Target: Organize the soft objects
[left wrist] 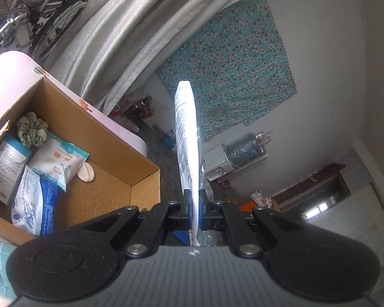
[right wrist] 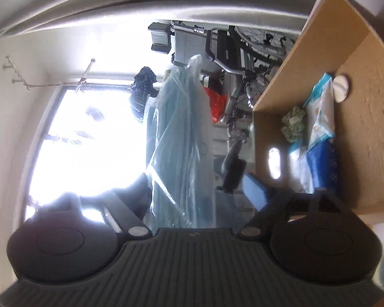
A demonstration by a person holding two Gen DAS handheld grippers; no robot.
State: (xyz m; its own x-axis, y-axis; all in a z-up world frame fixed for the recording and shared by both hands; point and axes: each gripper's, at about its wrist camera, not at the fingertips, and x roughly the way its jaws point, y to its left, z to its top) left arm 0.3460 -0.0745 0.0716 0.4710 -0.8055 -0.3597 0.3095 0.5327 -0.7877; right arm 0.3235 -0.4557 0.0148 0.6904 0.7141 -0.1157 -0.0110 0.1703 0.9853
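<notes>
The white printed packet (left wrist: 188, 138) stands edge-on, pinched in my left tongs (left wrist: 195, 199); its print is unreadable. My right tongs (right wrist: 199, 186) gape around a plastic-wrapped teal bundle (right wrist: 179, 138), not pressing. In the cardboard box (left wrist: 110, 138), one pouch (left wrist: 61, 161) reads "Cotton".

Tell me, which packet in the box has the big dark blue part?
The packet at the near end of the cardboard box, nearest the tongs. Its lower half is dark blue; the other two are white with light blue.

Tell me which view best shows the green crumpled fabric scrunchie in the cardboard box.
Left wrist view: green crumpled fabric scrunchie sits unobstructed, well lit, in the cardboard box. Right wrist view shows it smaller, sideways and dimmer.
</notes>
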